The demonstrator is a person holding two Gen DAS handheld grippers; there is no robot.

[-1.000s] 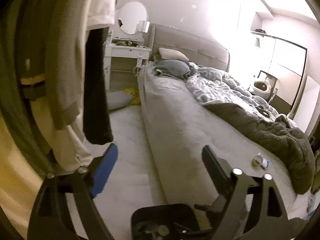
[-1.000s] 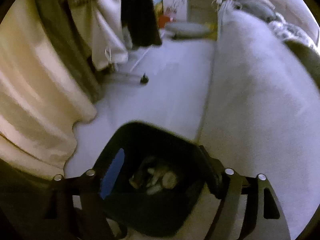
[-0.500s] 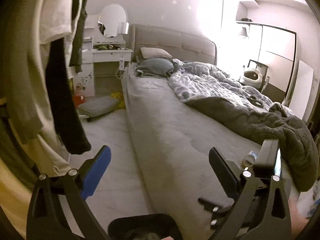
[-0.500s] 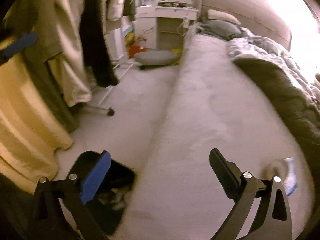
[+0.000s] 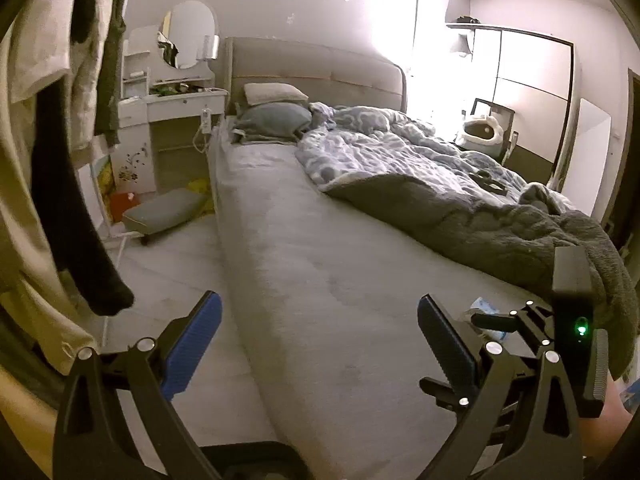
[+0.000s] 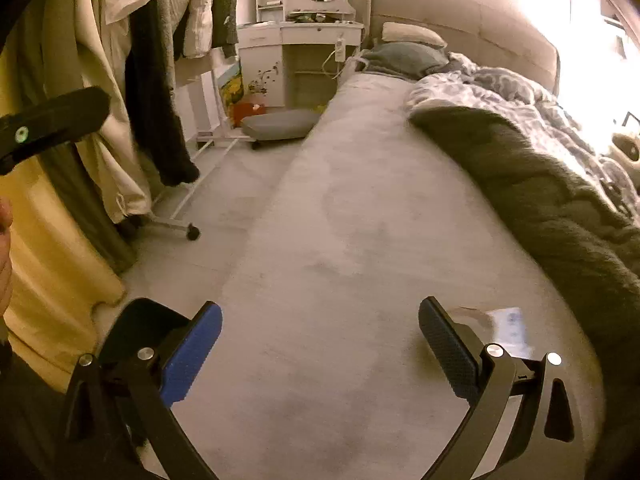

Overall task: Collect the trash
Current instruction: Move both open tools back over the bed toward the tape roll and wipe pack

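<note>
A small piece of trash, a pale wrapper with blue print (image 6: 507,328), lies on the grey bed sheet near the dark blanket. My right gripper (image 6: 320,340) is open and empty above the bed, the wrapper just right of its right finger (image 6: 448,354). In the left wrist view the wrapper (image 5: 486,308) is partly hidden behind the right gripper's body (image 5: 572,320). My left gripper (image 5: 318,336) is open and empty over the bed's edge. The black trash bin (image 6: 140,324) stands on the floor by the bed; its rim (image 5: 248,458) shows at the bottom of the left wrist view.
A wide bed (image 5: 320,264) with a rumpled dark blanket (image 5: 480,224) fills the right. Clothes hang on a wheeled rack (image 6: 152,92) at left, beside a yellow curtain (image 6: 52,264). A white dressing table (image 5: 176,112) and a low grey cushion (image 5: 164,212) stand at the far end.
My right gripper has swung up from over the trash bin to over the bed, toward the wrapper. My left gripper has risen slightly; the bin has dropped to the frame's bottom.
</note>
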